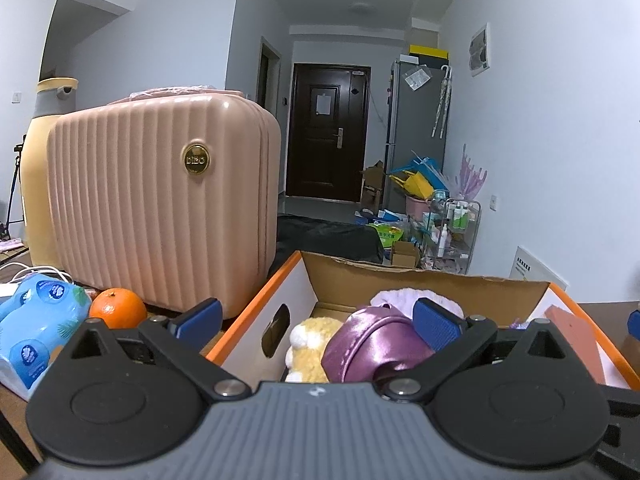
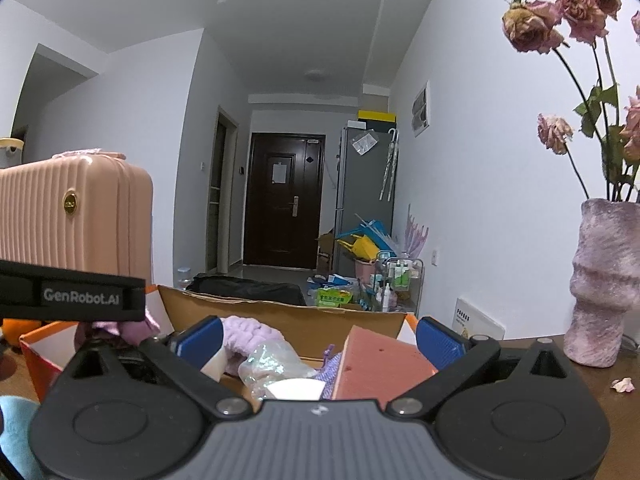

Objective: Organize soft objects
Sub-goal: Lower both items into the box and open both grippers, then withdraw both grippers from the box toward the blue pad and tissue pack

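A cardboard box with an orange rim (image 1: pixel 256 304) holds soft things: a yellow plush toy (image 1: pixel 308 350), a shiny purple pouch (image 1: pixel 372 350), a lilac fluffy cloth (image 1: pixel 400 296) and a salmon sponge block (image 1: pixel 576 336). My left gripper (image 1: pixel 318 320) hovers open over the box's left half, and nothing is pinched between its blue pads (image 1: pixel 198 318). My right gripper (image 2: pixel 320 340) is open wide over the right half, above the lilac cloth (image 2: pixel 252 334), a clear plastic bag (image 2: pixel 268 364) and the sponge block (image 2: pixel 380 364). The left gripper's body (image 2: pixel 72 296) shows at the left of the right wrist view.
A pink ribbed suitcase (image 1: pixel 160 200) stands left of the box, with an orange (image 1: pixel 118 308) and a blue tissue pack (image 1: pixel 36 328) in front of it. A lilac vase of dried roses (image 2: pixel 600 280) stands on the brown table at right. A cluttered hallway lies beyond.
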The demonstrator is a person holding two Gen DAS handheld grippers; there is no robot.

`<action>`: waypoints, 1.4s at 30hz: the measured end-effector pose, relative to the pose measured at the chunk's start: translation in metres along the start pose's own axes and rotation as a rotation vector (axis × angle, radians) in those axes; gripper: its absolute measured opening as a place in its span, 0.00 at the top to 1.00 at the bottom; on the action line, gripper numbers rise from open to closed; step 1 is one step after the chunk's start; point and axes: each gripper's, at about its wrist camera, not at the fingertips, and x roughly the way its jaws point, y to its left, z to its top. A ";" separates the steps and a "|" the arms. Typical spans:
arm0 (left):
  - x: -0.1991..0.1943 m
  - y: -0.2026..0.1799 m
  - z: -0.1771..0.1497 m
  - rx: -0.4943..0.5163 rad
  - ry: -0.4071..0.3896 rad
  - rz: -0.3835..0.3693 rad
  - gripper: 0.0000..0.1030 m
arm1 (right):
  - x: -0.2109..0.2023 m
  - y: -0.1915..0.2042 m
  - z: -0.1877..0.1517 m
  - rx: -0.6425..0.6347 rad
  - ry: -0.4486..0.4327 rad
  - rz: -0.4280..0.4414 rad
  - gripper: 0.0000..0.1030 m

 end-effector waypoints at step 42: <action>-0.124 0.080 -0.048 0.048 0.147 -0.076 0.00 | -0.147 0.041 -0.023 -0.002 0.095 -0.072 0.00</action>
